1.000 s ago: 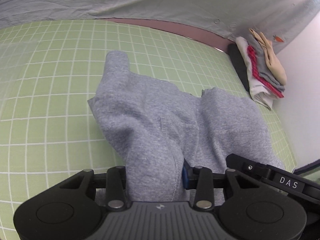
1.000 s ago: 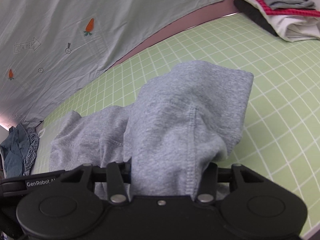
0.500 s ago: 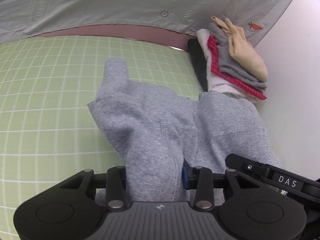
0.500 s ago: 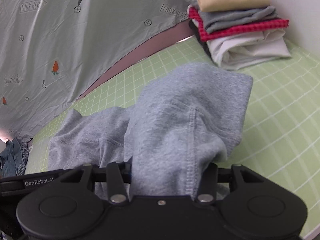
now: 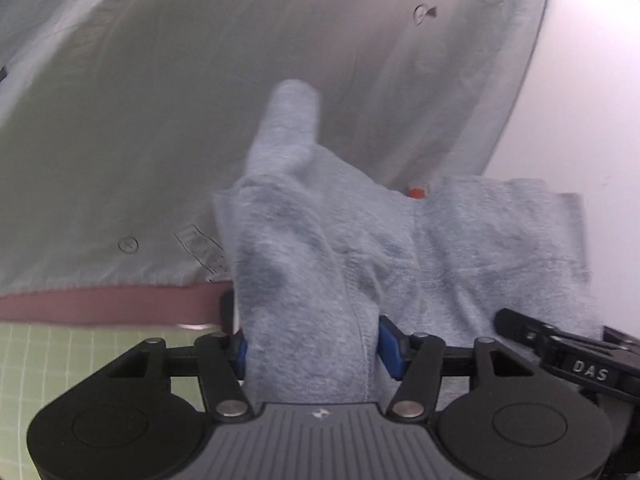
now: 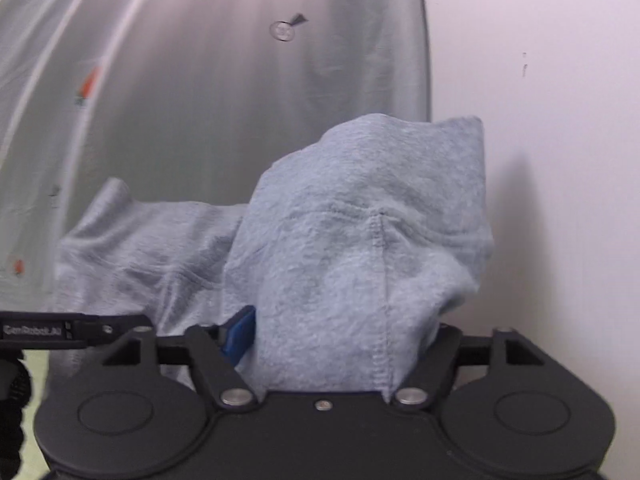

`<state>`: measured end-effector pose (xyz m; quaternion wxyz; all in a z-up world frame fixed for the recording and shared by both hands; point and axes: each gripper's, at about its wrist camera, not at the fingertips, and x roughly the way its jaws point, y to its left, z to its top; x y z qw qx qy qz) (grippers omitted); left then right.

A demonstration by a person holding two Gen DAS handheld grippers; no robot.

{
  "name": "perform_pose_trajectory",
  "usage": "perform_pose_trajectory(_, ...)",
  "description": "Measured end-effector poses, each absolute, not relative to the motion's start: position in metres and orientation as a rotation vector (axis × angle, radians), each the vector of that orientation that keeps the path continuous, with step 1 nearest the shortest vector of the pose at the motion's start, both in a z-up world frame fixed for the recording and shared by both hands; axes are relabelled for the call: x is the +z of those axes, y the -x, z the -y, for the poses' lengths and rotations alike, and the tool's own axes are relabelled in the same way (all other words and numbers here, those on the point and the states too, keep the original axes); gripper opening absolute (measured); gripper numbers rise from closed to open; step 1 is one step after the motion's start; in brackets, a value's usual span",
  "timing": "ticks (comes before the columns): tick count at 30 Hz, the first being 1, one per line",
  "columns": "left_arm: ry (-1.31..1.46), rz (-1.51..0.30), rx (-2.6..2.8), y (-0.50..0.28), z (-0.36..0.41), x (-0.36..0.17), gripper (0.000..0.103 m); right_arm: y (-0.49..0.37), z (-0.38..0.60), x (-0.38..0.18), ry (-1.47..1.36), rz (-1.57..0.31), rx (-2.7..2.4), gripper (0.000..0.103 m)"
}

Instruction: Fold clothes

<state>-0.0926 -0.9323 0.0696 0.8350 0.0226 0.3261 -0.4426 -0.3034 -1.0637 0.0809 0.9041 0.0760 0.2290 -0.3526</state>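
Observation:
A grey fleece garment (image 5: 320, 264) hangs in the air, stretched between both grippers. My left gripper (image 5: 312, 346) is shut on one bunched corner of it, blue pads pressed into the cloth. My right gripper (image 6: 340, 340) is shut on the other bunched corner of the grey garment (image 6: 360, 248), whose seam runs down between the fingers. Each view shows the other gripper's black body at its edge. The stack of folded clothes is out of sight.
A pale grey-green curtain (image 5: 200, 100) with small carrot prints fills the background, with a white wall (image 6: 540, 120) to its right. A pink band (image 5: 100, 304) and a strip of green grid mat (image 5: 60, 360) show at the lower left.
Both grippers have lifted and tilted up with the garment. The mat and the folded stack have dropped out of view; curtain and wall now fill the frames.

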Motion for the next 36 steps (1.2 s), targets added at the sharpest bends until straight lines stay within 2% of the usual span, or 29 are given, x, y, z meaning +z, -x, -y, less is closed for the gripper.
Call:
perform_pose_trajectory(3, -0.081, -0.769, -0.838, 0.062, 0.974, 0.044, 0.061, 0.278, 1.090, 0.061, -0.054, -0.513, -0.876, 0.080)
perform_pose_trajectory(8, -0.028, -0.767, -0.831, 0.043, 0.986, 0.025, 0.077, 0.265, 1.079, 0.043, 0.162, -0.412, -0.964, 0.086)
perform_pose_trajectory(11, 0.004, -0.775, -0.807, 0.034, 0.979, 0.014, 0.084, 0.251, 1.094, 0.012, 0.039, -0.478, -0.857, 0.093)
perform_pose_trajectory(13, 0.006, -0.789, -0.788, 0.030, 0.970, 0.012, 0.089, 0.241, 1.107, -0.010, -0.067, -0.536, -0.782, 0.092)
perform_pose_trajectory(16, 0.003, -0.803, -0.786, 0.027, 0.958, 0.010, 0.089, 0.250, 1.116, -0.027, -0.284, -0.492, -0.763, 0.097)
perform_pose_trajectory(19, -0.003, -0.773, -0.768, 0.037, 0.937, 0.015, 0.099, 0.266, 1.103, -0.022, -0.314, -0.477, -0.780, 0.097)
perform_pose_trajectory(28, -0.039, -0.663, -0.783, 0.120, 0.840, 0.044, 0.103, 0.335, 1.035, 0.005, -0.358, -0.458, -0.809, 0.097)
perform_pose_trajectory(36, -0.108, -0.683, -0.796, 0.203, 0.773, 0.042, 0.103, 0.386, 0.942, 0.012, -0.363, -0.498, -0.760, 0.096)
